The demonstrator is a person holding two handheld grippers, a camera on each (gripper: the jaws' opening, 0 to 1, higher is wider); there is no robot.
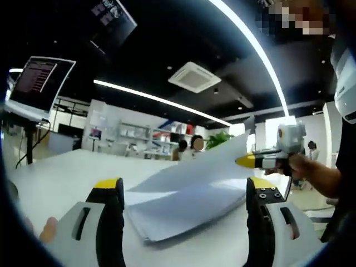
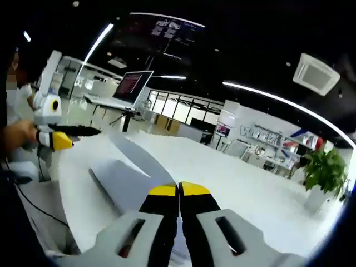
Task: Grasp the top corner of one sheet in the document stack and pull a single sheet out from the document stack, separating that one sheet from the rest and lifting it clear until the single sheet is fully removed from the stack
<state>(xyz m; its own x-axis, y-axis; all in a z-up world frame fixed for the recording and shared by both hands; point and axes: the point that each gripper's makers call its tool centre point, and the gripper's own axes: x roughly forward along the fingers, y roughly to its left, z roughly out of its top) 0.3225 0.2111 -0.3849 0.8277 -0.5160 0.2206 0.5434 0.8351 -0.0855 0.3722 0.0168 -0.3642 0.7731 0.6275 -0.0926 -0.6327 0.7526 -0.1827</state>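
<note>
A stack of white paper [image 1: 183,214] lies on the white table [image 1: 55,178], its near corner between the wide-open jaws of my left gripper [image 1: 186,189], which hold nothing. One top sheet [image 1: 206,164] slopes up from the stack to the right. There my right gripper [image 1: 248,161], held by a hand, pinches the sheet's raised corner with its yellow tips. In the right gripper view my right gripper [image 2: 178,190] is shut on that sheet [image 2: 142,158], which runs away from the jaws above the stack [image 2: 117,183]. My left gripper [image 2: 78,135] hovers at the stack's far left.
A laptop on a stand [image 1: 39,83] [image 2: 130,86] rises at the table's edge. A potted plant [image 2: 325,167] stands beyond the table's far side. People [image 1: 189,146] and shelves are in the background. A black cable [image 2: 33,203] hangs off the table edge near the person.
</note>
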